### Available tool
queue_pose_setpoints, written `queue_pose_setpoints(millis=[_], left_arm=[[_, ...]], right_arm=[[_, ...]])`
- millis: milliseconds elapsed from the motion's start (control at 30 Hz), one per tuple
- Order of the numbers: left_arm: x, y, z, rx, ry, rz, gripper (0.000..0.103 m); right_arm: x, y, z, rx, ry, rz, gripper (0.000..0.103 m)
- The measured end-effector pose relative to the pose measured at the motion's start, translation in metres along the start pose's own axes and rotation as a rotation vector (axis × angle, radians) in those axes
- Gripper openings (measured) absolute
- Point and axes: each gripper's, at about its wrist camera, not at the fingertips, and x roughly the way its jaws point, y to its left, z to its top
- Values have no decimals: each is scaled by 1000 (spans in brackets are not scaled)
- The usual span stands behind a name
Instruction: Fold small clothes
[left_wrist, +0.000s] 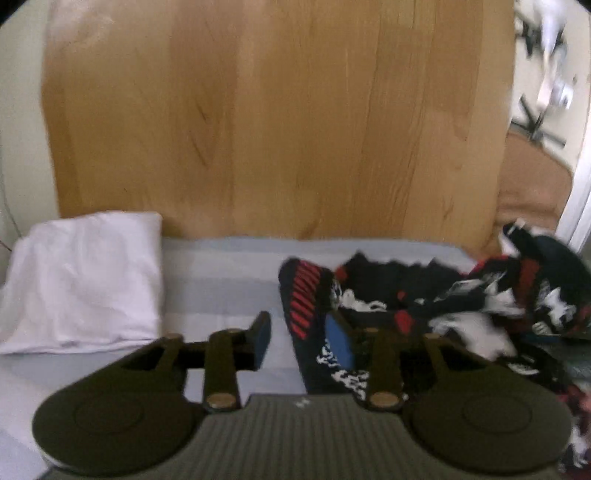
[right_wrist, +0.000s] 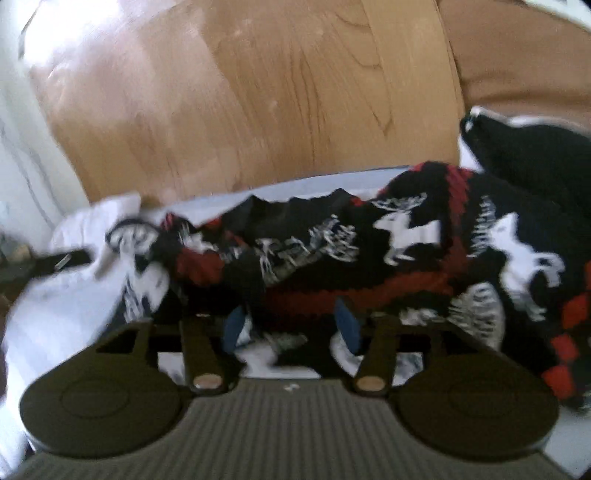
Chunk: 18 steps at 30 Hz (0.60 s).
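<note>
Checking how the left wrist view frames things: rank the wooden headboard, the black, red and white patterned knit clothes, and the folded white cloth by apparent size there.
1. Wooden headboard, largest.
2. Black, red and white patterned knit clothes.
3. Folded white cloth, though the clothes run off frame, so these two are unsure.

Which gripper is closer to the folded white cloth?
Left. The left gripper is just right of the white cloth. The right gripper is at the dark sweater, with the cloth beyond it.
</note>
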Motion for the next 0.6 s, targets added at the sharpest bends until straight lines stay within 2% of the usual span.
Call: queue_pose_setpoints(millis=[167,200,233,267,333,400,467,500,533,567,600], left_arm=[[46,-23,-1,66,50,15,35],[51,-24,-2,69,53,16,28],[57,-24,-5,71,57,17,12],[63,-23,-7,69,70,14,11],[67,-22,-12,51,64,12,11],[64,-24,-12,58,50,17,10],[58,-24,-11,65,34,15,10],[54,-23,-10,64,27,12,10],[51,-21,-9,57,21,10,10],[47,-17,-7,47,12,16,10],[43,-13,-6,36,1,27,10]], right_arm=[[-32,6,-38,-281,-8,-136,64],[-39,8,-44,-335,-16,-166,64],[-42,9,-48,-374,-28,-186,64],[-47,11,-48,-396,-47,-187,64],[-54,22,-38,-418,-100,-134,66],[-54,42,-25,-469,-170,-80,82],[-42,63,-14,-549,-214,-39,84],[-30,74,-9,-588,-219,-28,82],[-18,82,-4,-622,-208,-17,75],[-6,90,-2,-659,-180,-3,30],[5,94,1,-685,-151,-8,17]])
